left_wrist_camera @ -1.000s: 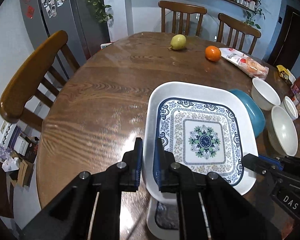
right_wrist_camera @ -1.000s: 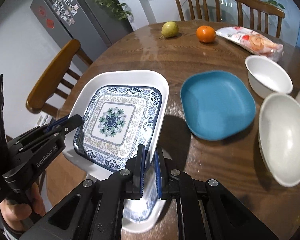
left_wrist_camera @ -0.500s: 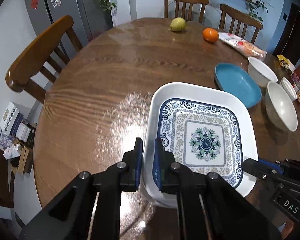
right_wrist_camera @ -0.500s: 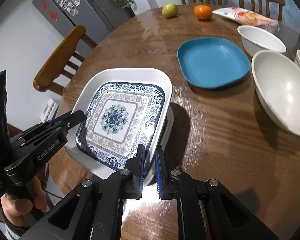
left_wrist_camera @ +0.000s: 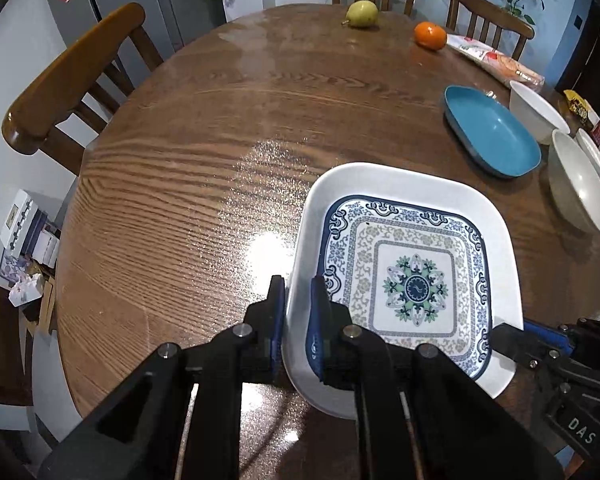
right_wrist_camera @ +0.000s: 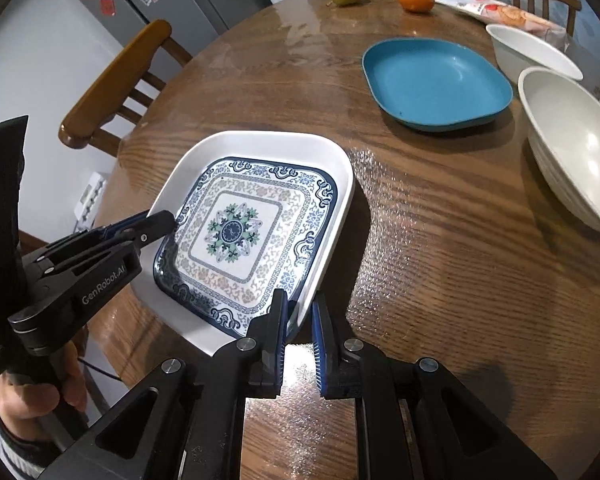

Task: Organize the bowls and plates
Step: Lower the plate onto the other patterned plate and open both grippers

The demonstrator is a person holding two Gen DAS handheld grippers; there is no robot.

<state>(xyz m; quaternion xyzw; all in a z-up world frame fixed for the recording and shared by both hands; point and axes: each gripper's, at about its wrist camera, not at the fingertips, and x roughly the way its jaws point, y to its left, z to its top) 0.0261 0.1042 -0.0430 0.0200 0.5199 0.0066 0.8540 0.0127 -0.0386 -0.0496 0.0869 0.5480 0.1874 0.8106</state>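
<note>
A square white plate with a blue floral pattern (left_wrist_camera: 408, 280) (right_wrist_camera: 244, 228) is held above the near part of the round wooden table (left_wrist_camera: 220, 160). My left gripper (left_wrist_camera: 298, 312) is shut on its left rim. My right gripper (right_wrist_camera: 300, 320) is shut on its opposite rim and also shows at the lower right of the left wrist view (left_wrist_camera: 512, 340). A blue plate (right_wrist_camera: 436, 80) (left_wrist_camera: 492, 136) lies further back on the right. A large white bowl (right_wrist_camera: 572, 144) and a smaller white bowl (right_wrist_camera: 532, 52) sit at the right edge.
A pear (left_wrist_camera: 362, 14), an orange (left_wrist_camera: 430, 35) and a bag of snacks (left_wrist_camera: 496, 62) lie at the far side. Wooden chairs (left_wrist_camera: 72, 76) stand around the table. A small white bowl (left_wrist_camera: 590, 152) and bottles crowd the right edge.
Both grippers have lifted the patterned plate up and back toward the near table edge. The plate that lay under it has dropped out of view.
</note>
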